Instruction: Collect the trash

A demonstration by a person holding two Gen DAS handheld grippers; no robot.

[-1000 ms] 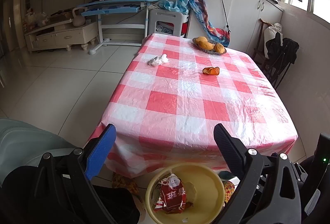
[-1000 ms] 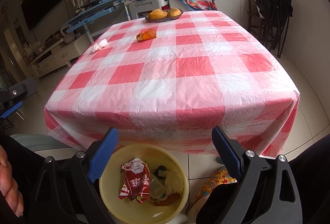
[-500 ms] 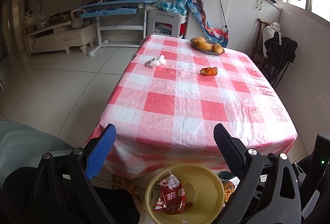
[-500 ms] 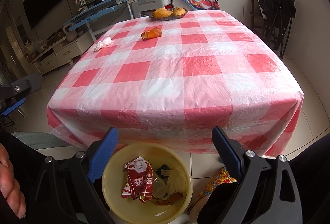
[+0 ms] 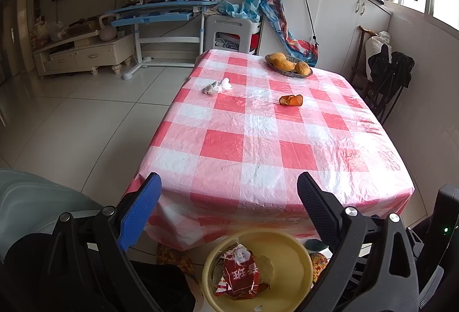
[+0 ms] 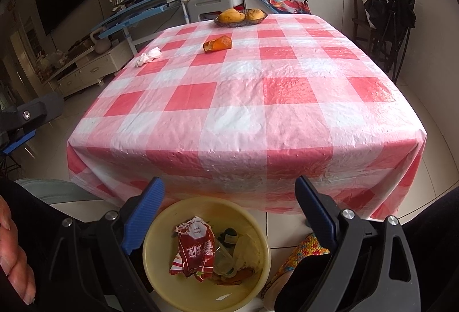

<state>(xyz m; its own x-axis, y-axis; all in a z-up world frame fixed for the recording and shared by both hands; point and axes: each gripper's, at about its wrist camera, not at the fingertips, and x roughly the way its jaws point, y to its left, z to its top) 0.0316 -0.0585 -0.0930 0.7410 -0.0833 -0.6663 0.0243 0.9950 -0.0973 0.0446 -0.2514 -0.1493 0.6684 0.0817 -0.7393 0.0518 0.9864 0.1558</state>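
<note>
Both jaws stand spread wide and hold nothing: the left gripper and the right gripper hang above the floor at the near edge of the table, each over the yellow basin. That basin sits on the floor just below the hanging cloth; in it lie a crumpled red snack wrapper, a clear plastic piece and some dark scraps, too small to tell apart. On the red-and-white checked cloth, far from the grippers, an orange peel lies near the middle of the far half, and a crumpled white tissue lies close to the left edge. At the far end a dark woven dish holds yellow-orange fruits. A hand shows at the left border of the right view.
</note>
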